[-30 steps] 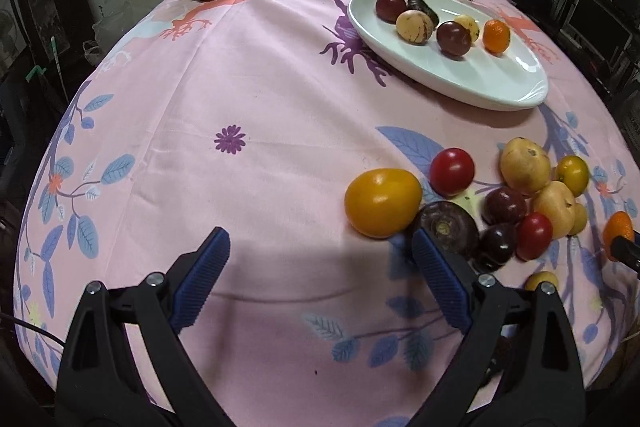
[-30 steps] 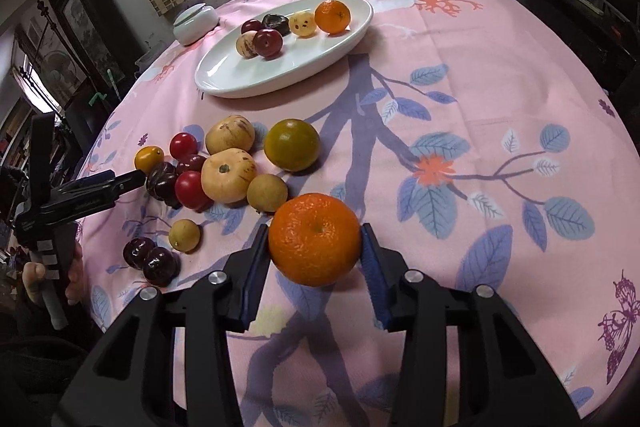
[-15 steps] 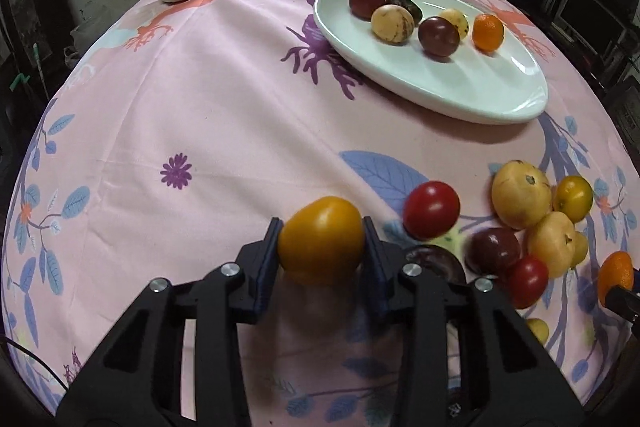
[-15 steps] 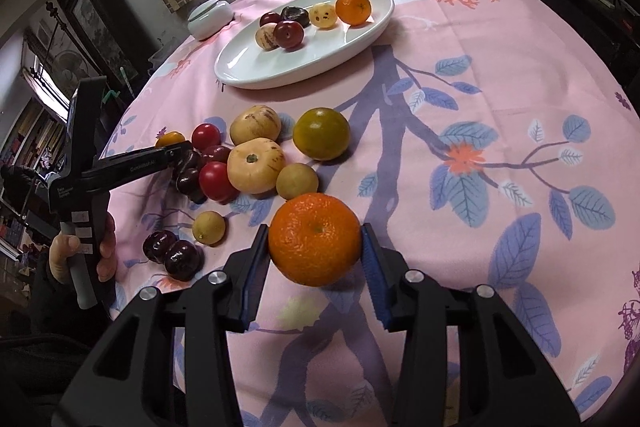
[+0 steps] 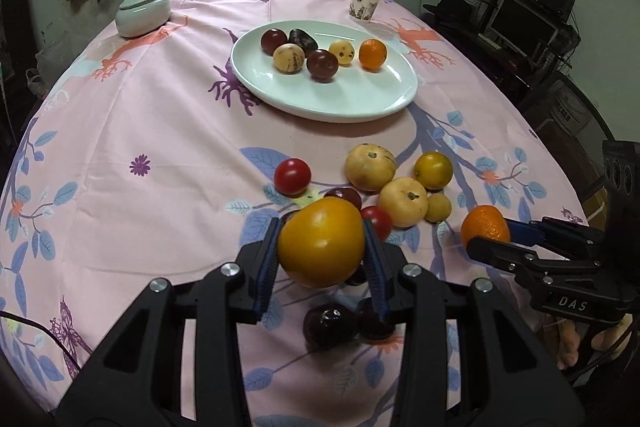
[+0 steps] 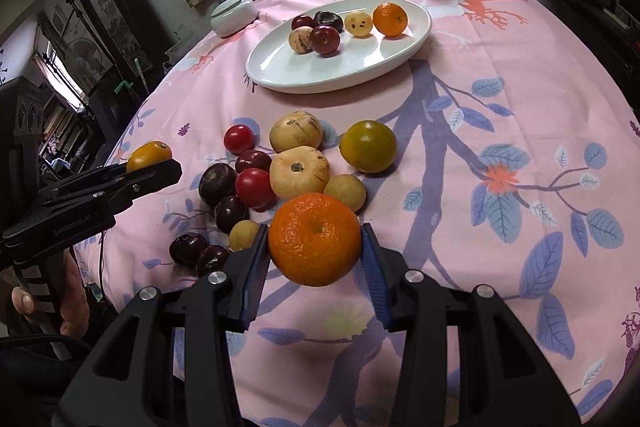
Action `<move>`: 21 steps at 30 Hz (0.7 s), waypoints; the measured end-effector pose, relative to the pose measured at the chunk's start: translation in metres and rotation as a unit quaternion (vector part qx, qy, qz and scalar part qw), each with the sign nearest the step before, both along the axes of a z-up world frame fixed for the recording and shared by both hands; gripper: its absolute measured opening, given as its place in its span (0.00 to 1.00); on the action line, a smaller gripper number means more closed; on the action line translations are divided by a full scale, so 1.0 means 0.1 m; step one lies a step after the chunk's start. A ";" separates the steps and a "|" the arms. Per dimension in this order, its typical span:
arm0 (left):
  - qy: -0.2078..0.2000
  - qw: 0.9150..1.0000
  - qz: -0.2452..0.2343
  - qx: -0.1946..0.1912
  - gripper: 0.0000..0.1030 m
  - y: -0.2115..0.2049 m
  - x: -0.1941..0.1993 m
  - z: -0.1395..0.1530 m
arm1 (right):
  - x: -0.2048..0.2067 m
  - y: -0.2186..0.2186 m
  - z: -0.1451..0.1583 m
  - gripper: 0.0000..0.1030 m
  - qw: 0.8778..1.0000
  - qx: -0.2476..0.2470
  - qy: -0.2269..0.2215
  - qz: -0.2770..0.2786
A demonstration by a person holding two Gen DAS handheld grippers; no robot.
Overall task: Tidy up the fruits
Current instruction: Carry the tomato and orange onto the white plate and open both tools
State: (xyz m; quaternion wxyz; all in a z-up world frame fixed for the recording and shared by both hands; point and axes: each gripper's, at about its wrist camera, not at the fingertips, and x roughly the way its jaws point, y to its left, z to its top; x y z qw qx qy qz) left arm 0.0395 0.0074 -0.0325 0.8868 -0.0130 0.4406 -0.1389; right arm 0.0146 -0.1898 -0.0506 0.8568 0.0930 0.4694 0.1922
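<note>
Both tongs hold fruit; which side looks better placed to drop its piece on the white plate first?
Probably right. Its orange faces the white plate's bare near half; the left tongs, holding the yellow tomato, sit behind the loose pile.

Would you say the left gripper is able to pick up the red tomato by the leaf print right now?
Probably not yet: the left gripper is shut on the yellow tomato, so its jaws are full, though the red tomato sits unobstructed ahead.
</note>
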 end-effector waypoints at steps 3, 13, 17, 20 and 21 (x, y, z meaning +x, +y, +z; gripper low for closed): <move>0.003 1.000 -0.003 -0.005 0.38 -0.02 0.03 -0.01 | 0.00 0.01 0.01 0.44 1.000 -0.001 -0.001 0.000; 0.008 1.000 0.001 -0.001 0.38 0.00 0.21 0.04 | 0.14 -0.01 -0.01 0.44 1.000 0.001 -0.001 0.004; 0.003 1.000 -0.004 0.010 0.38 -0.01 0.35 0.15 | 0.29 0.02 0.10 0.44 1.000 -0.009 -0.014 0.017; -0.009 1.000 -0.002 0.025 0.38 0.00 0.57 0.25 | 0.47 0.05 0.22 0.44 0.999 -0.023 -0.030 0.028; -0.008 1.000 -0.002 0.026 0.38 0.00 0.69 0.26 | 0.56 0.07 0.27 0.44 0.999 -0.027 -0.034 0.033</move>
